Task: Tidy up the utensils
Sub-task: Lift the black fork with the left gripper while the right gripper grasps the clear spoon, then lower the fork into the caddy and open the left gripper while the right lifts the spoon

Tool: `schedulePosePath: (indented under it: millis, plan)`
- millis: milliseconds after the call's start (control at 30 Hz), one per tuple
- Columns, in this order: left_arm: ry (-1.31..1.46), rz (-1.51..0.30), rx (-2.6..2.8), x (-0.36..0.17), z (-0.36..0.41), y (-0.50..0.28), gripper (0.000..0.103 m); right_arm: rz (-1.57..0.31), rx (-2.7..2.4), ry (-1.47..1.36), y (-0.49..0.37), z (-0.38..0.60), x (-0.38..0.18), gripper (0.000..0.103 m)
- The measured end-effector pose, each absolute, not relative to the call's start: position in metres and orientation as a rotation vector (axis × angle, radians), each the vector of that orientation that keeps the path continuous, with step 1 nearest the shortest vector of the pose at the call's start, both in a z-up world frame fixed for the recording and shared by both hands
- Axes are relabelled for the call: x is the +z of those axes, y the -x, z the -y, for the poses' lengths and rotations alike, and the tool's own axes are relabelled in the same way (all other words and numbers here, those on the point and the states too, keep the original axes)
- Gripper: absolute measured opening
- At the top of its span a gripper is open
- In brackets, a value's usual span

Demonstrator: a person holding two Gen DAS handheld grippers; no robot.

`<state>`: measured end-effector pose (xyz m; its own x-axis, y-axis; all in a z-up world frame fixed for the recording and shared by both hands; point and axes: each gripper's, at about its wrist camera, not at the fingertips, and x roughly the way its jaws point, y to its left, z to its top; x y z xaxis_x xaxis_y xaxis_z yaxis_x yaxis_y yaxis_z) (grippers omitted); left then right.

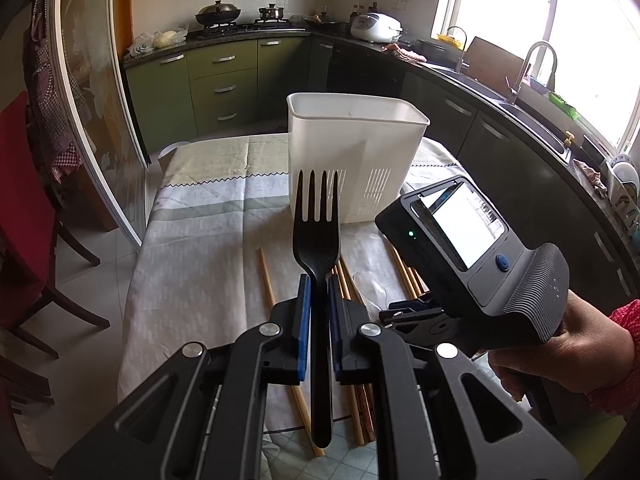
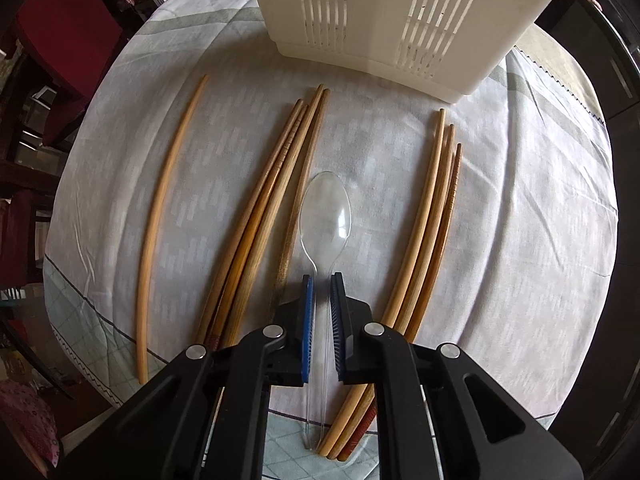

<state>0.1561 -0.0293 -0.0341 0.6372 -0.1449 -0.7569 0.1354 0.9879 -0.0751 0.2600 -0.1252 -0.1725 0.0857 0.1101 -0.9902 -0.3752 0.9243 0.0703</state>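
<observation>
My left gripper [image 1: 319, 280] is shut on a black plastic fork [image 1: 316, 236], tines up, held above the table in front of a white slotted utensil holder [image 1: 352, 152]. My right gripper [image 2: 322, 280] straddles the handle of a clear plastic spoon [image 2: 326, 212] that lies on the cloth; a small gap shows on each side of the handle. The right gripper's body also shows in the left wrist view [image 1: 468, 248], low over the table. Wooden chopsticks [image 2: 256, 216] lie in groups left and right [image 2: 432, 224] of the spoon, with a single one [image 2: 160, 216] far left.
The holder [image 2: 384, 12] stands at the far side of the cloth-covered table [image 2: 540, 200]. A red chair [image 1: 24, 216] stands left of the table. Kitchen counters with a sink [image 1: 520, 92] run behind and to the right.
</observation>
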Motion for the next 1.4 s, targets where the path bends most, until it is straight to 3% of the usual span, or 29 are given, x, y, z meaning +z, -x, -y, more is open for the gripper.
schedulePosePath:
  millis: [167, 367, 700, 933, 1300, 1400]
  plan:
    - [0.030, -0.816, -0.171, -0.022, 0.027, -0.158, 0.009, -1.367, 0.470, 0.063, -0.246, 0.154, -0.153, 0.009]
    - [0.054, -0.691, -0.183, 0.012, 0.026, -0.169, 0.009, -1.140, 0.571, -0.104, -0.227, 0.185, -0.101, 0.009]
    - [0.102, -0.373, -0.193, 0.069, 0.042, -0.233, 0.009, -0.904, 0.591, -0.133, -0.214, 0.228, -0.029, 0.009]
    - [0.116, -0.282, -0.181, 0.055, 0.049, -0.289, 0.009, -0.872, 0.579, -0.146, -0.215, 0.244, -0.020, 0.009]
    - [0.106, -0.371, -0.133, 0.002, 0.045, -0.312, 0.009, -0.758, 0.548, -0.173, -0.233, 0.261, 0.014, 0.009]
    - [0.078, -0.404, -0.131, -0.004, 0.045, -0.309, 0.016, -0.713, 0.534, -0.177, -0.243, 0.257, 0.028, 0.009]
